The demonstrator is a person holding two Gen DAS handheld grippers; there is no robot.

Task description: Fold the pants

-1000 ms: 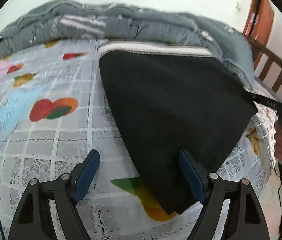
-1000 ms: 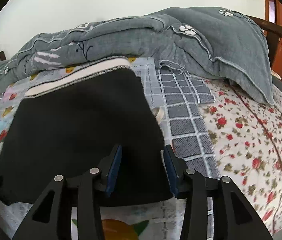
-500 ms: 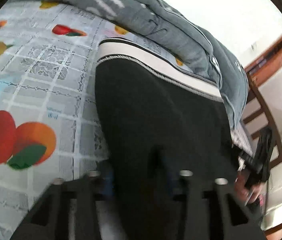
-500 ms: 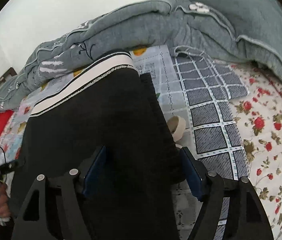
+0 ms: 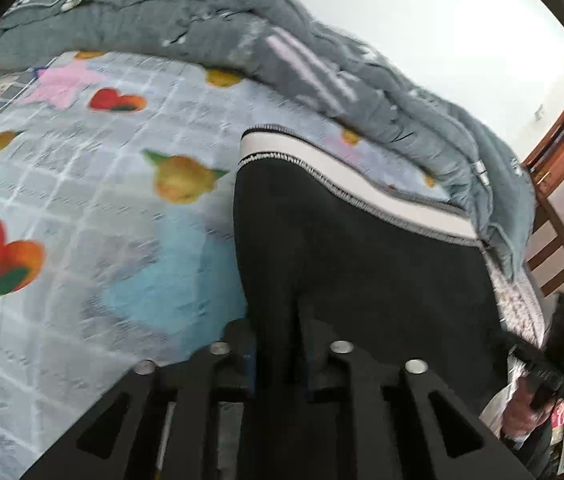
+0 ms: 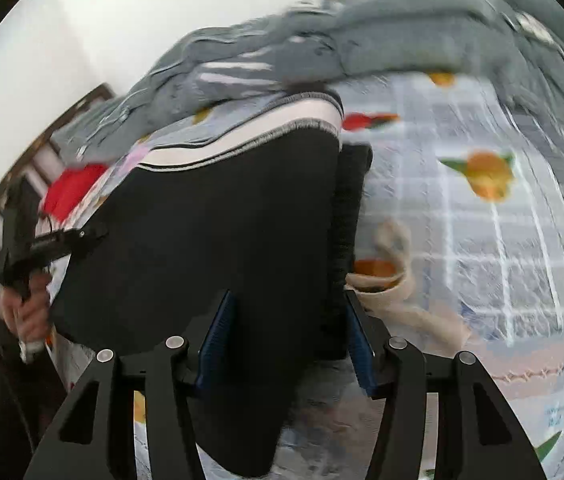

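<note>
The black pants (image 5: 361, 264) with a white waistband (image 5: 345, 184) lie folded on the fruit-print bed sheet (image 5: 82, 208). My left gripper (image 5: 278, 352) is shut on the near left edge of the pants. In the right wrist view the pants (image 6: 218, 224) fill the middle, waistband (image 6: 250, 136) at the far end. My right gripper (image 6: 285, 336) is open, its blue pads (image 6: 218, 332) straddling the near right edge of the pants. The other gripper and hand show at each view's outer side.
A grey quilt (image 5: 242, 40) is bunched along the far side of the bed, also in the right wrist view (image 6: 361, 40). A beige fabric loop (image 6: 393, 272) lies right of the pants. A wooden bed frame (image 5: 557, 240) stands at the right.
My left gripper has closed on the pants edge, having been open a second ago. My right gripper opened wider and moved over the pants edge. Both cameras have swung.
</note>
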